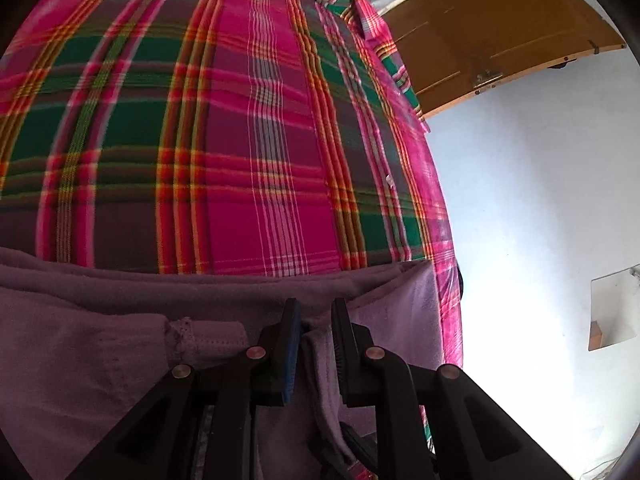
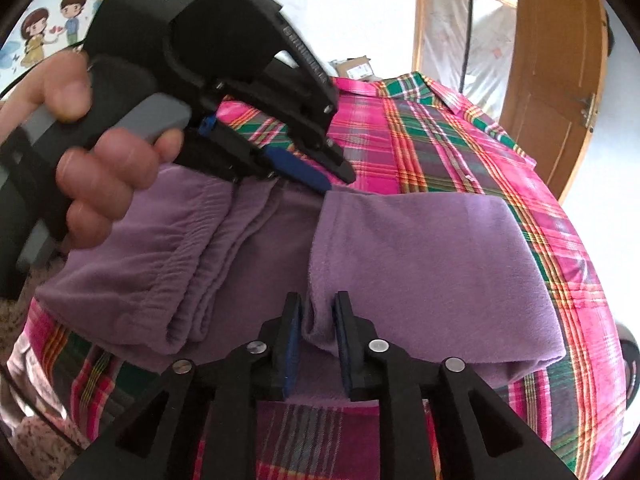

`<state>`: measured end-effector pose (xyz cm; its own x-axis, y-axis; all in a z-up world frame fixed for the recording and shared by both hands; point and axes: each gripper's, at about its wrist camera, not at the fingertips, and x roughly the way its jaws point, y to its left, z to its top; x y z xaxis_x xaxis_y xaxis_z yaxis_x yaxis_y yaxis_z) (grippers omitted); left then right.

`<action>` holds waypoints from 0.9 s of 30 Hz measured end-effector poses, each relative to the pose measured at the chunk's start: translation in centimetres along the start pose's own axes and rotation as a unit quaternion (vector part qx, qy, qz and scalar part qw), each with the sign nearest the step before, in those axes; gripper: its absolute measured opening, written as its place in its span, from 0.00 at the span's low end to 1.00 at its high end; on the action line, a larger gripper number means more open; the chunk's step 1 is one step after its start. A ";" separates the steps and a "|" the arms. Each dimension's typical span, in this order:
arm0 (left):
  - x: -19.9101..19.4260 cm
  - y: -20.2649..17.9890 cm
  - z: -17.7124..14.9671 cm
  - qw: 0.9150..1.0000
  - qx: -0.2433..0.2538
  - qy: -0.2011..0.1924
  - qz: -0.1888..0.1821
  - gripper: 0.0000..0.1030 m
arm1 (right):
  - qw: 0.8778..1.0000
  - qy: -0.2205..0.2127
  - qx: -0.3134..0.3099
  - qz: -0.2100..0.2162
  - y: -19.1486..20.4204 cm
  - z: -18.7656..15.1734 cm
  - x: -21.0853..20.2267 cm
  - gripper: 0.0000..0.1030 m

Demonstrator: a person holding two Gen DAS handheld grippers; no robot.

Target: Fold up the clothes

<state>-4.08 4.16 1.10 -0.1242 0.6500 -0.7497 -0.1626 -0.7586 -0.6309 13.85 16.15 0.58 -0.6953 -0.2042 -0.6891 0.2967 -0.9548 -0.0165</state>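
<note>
A purple fleece garment (image 2: 420, 260) lies on a pink, green and red plaid cloth (image 2: 440, 148), one part folded over towards the right. Its gathered elastic band (image 2: 180, 252) lies at the left. My right gripper (image 2: 318, 298) is shut on a fold of the garment at its near edge. A hand (image 2: 100, 168) holds my left gripper (image 2: 340, 182), whose tips pinch the garment's far edge. In the left wrist view, the left gripper (image 1: 316, 304) has a ridge of the purple garment (image 1: 100, 360) between its fingers, with the plaid cloth (image 1: 240, 120) spread beyond it.
The plaid cloth's edge drops off at the right to a white floor (image 1: 540, 240). A wooden door (image 2: 560, 80) stands behind at the right. A cardboard box (image 2: 356, 66) sits past the cloth's far end. Cartoon wall stickers (image 2: 48, 28) show at the upper left.
</note>
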 end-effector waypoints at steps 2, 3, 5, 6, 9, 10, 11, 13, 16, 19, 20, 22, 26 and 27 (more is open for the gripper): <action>-0.5 -0.2 -0.2 1.000 0.000 -0.006 -0.003 0.15 | 1.000 -0.004 -0.006 0.009 0.1 -0.3 -0.5 0.22; -0.7 -0.3 -0.3 1.000 0.000 -0.009 -0.005 0.15 | 1.000 -0.008 -0.006 0.016 -0.1 -0.3 -0.9 0.22; -1.1 -0.6 -0.6 1.000 0.004 -0.014 -0.004 0.15 | 0.999 -0.022 -0.003 0.025 -0.8 -0.5 -2.0 0.22; -1.3 -0.9 -0.9 1.000 0.009 -0.018 -0.003 0.15 | 0.999 -0.032 0.001 0.027 -1.3 -0.7 -2.8 0.22; -2.2 -1.6 -1.2 1.000 0.015 -0.025 -0.009 0.15 | 0.998 -0.061 0.024 0.003 -3.6 -1.5 -4.9 0.22; -2.4 -1.8 -1.3 0.999 0.017 -0.026 -0.015 0.15 | 0.997 -0.071 0.036 -0.012 -4.6 -1.9 -5.7 0.24; -2.6 -2.1 -1.5 0.999 0.020 -0.027 -0.020 0.15 | 0.995 -0.077 0.055 -0.029 -5.9 -2.4 -6.3 0.26; -2.8 -2.8 -1.9 0.999 0.027 -0.031 -0.026 0.15 | 0.991 -0.079 0.087 -0.066 -8.2 -3.3 -6.9 0.29; -2.4 -4.2 -2.4 0.998 0.049 -0.041 -0.017 0.16 | 0.984 -0.059 0.116 -0.123 -10.9 -4.5 -6.7 0.39; -0.7 -4.7 -3.0 0.998 0.050 -0.009 -0.026 0.16 | 0.983 -0.032 0.116 -0.141 -12.4 -4.8 -5.0 0.43; 0.0 -4.7 -3.3 0.998 0.048 0.003 -0.026 0.16 | 0.983 -0.031 0.116 -0.136 -12.4 -4.9 -4.8 0.43; 1.5 -4.7 -3.7 0.998 0.044 0.025 -0.021 0.16 | 0.985 -0.029 0.116 -0.123 -12.4 -5.1 -4.4 0.44; 2.6 -4.0 -3.7 0.999 0.027 0.035 -0.017 0.16 | 0.989 -0.023 0.105 -0.101 -12.8 -5.0 -3.2 0.46; 2.6 -3.8 -3.6 0.999 0.022 0.031 -0.018 0.16 | 0.990 -0.017 0.101 -0.099 -12.8 -4.9 -2.8 0.47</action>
<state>-0.27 8.60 0.84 -0.0564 0.6725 -0.7380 -0.2089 -0.7307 -0.6499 15.21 30.00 -0.86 -0.7491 -0.0118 -0.6624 0.0175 -0.9998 -0.0020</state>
